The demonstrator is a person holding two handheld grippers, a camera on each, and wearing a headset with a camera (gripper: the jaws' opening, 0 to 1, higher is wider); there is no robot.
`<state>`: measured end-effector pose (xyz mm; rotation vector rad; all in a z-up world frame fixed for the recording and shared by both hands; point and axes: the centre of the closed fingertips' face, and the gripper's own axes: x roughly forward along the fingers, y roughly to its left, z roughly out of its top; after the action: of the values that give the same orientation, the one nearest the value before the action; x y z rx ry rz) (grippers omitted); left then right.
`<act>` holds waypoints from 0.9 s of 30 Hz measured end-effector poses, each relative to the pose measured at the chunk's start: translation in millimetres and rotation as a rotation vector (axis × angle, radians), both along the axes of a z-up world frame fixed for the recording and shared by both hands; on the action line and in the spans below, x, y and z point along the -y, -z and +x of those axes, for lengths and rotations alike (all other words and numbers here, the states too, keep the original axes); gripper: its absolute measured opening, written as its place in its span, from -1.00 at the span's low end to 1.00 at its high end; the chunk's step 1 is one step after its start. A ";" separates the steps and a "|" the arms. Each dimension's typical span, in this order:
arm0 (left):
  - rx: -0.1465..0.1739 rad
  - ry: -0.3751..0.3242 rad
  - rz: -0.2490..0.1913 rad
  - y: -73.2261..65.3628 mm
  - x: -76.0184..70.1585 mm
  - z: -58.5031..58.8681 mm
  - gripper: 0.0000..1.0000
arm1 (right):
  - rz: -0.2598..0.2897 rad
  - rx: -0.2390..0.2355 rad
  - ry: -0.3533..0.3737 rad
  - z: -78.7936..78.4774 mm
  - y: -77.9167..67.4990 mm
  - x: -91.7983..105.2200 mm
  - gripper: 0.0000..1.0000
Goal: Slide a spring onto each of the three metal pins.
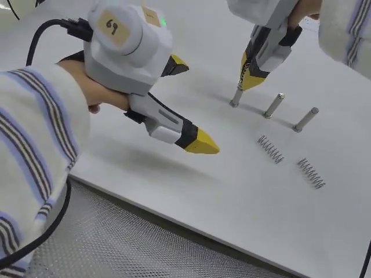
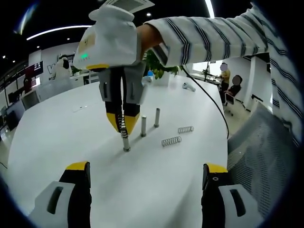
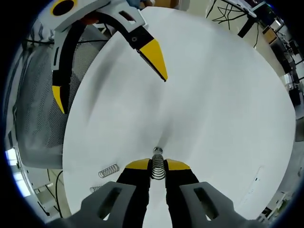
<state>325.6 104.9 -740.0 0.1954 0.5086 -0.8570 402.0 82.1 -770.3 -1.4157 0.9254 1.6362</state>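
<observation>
White bench point(image 1: 174, 191), open-plan room behind. Right hand-held gripper point(image 3: 157, 167) is clamped on a spring point(image 3: 157, 169), which it holds roughly upright with its axis lined up over the first pin point(image 1: 236, 97). Reads as the threading step. The spring's lower end is at or just on the pin top; can't tell if it has caught.

That pin sits directly under the right tips and pokes out just beyond them in the right gripper view. Second pin point(image 1: 273, 105) and third pin point(image 1: 305, 119) stand bare in a row leading away from the right hand-held gripper.

Second spring point(image 1: 270, 149) and third spring point(image 1: 311, 172) lie flat on the bench near those pins, apart from both hand-held grippers. Probably staged for the next picks.

Left hand-held gripper point(image 2: 147, 167) has its jaws spread wide and holds nothing. It faces the pins from the side, clear of the work, so it looks idle.
</observation>
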 end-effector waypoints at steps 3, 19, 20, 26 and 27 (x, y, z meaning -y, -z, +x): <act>0.002 -0.011 -0.030 -4.6 0.4 1.7 0.91 | -0.006 0.005 0.003 2.9 3.7 1.6 -0.83; -0.020 -0.005 -0.026 -1.5 3.6 -0.9 0.88 | -0.035 0.035 -0.009 9.2 17.7 7.5 -0.83; -0.023 -0.005 -0.029 -1.9 4.5 -1.8 0.88 | -0.035 0.038 -0.005 9.3 18.6 7.5 -0.83; -0.032 0.000 -0.036 -2.0 6.5 -3.8 0.88 | -0.043 0.032 0.018 9.8 28.6 10.8 -0.83; -0.033 0.000 -0.033 -1.3 6.5 -4.3 0.88 | -0.044 0.032 0.017 8.9 28.1 11.4 -0.83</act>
<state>321.3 98.4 -738.7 0.1512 0.5252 -0.8695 410.9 70.7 -798.4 -1.4561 0.9576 1.5851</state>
